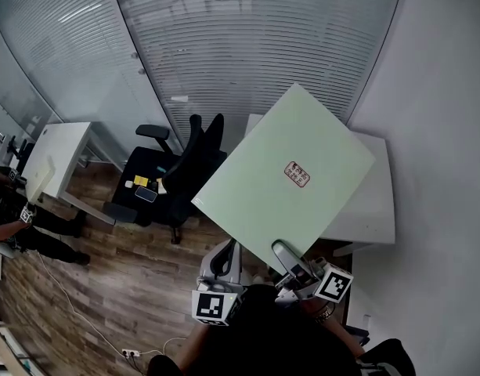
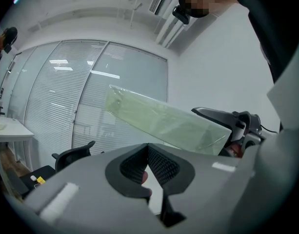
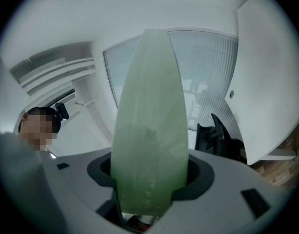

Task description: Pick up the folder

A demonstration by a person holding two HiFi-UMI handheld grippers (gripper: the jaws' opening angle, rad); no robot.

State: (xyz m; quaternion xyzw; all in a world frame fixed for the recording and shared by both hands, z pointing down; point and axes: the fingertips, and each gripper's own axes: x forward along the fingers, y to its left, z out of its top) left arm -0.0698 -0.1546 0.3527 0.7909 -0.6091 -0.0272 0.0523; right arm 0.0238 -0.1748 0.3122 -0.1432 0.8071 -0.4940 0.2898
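A pale green folder (image 1: 290, 171) with a small red label (image 1: 297, 174) is held up in the air, tilted, over the white desk (image 1: 373, 202). My right gripper (image 1: 289, 258) is shut on the middle of its near edge. In the right gripper view the folder (image 3: 149, 130) rises edge-on out of that gripper (image 3: 149, 182), hiding the pads. My left gripper (image 1: 224, 258) sits just left of the folder's near corner, apart from it. Its jaws (image 2: 148, 152) meet at the tips with nothing between them. From the left gripper view the folder (image 2: 164, 123) slants across to the right gripper's black finger (image 2: 222, 117).
A black office chair (image 1: 177, 171) with small items on its seat stands left of the desk. Another white desk (image 1: 55, 159) and a person (image 1: 20, 225) are at the far left. Glass walls with blinds lie behind. A cable and power strip (image 1: 130, 353) lie on the wood floor.
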